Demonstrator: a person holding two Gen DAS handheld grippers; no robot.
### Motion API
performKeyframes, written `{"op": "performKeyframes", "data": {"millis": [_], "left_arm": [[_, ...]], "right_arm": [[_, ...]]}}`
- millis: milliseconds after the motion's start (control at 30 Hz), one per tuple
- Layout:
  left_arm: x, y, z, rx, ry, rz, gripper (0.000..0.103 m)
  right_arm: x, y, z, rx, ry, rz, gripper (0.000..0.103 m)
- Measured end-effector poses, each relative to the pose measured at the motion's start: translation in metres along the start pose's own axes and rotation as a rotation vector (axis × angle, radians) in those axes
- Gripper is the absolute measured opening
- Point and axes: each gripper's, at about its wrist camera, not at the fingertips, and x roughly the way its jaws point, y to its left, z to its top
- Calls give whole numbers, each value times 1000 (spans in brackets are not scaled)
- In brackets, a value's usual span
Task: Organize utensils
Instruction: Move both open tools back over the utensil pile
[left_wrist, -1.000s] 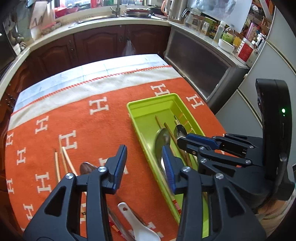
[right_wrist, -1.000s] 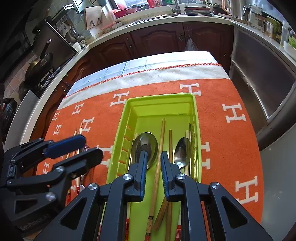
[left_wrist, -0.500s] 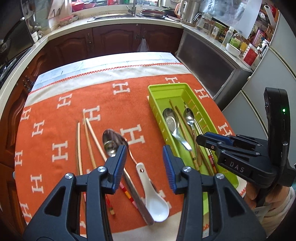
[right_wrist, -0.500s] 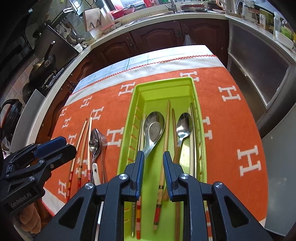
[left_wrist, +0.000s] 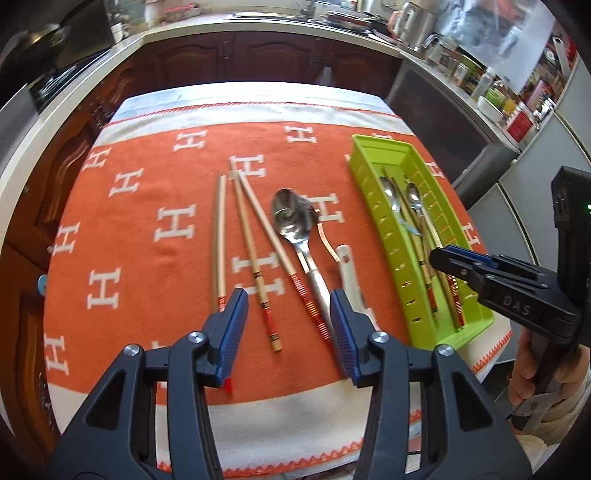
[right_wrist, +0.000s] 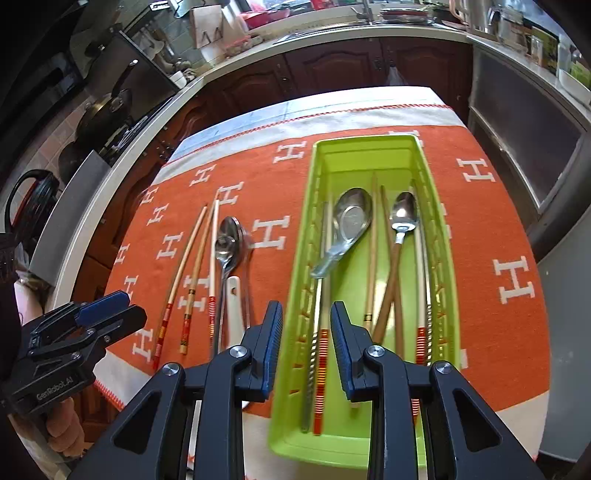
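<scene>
Both grippers parted and empty, fingers just opening: left gripper (left_wrist: 288, 328) above loose chopsticks (left_wrist: 255, 254), a metal spoon (left_wrist: 295, 225) and white spoon (left_wrist: 349, 273) on the orange cloth (left_wrist: 147, 221); right gripper (right_wrist: 304, 347) over the green tray (right_wrist: 369, 155) of utensils.

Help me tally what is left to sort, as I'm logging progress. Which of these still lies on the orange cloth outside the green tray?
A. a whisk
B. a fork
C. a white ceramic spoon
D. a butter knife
C: the white ceramic spoon lies on the orange cloth beside a metal spoon, left of the green tray.
</scene>
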Motion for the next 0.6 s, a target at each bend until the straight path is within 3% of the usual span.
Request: {"op": "performKeyframes", "data": {"millis": [333, 600], "left_arm": [[-1, 48, -19, -101, 24, 38, 43], [10, 59, -18, -119, 28, 41, 43]], "right_arm": [[6, 40, -4, -74, 26, 22, 28], [23, 69, -2, -134, 53, 43, 28]]}}
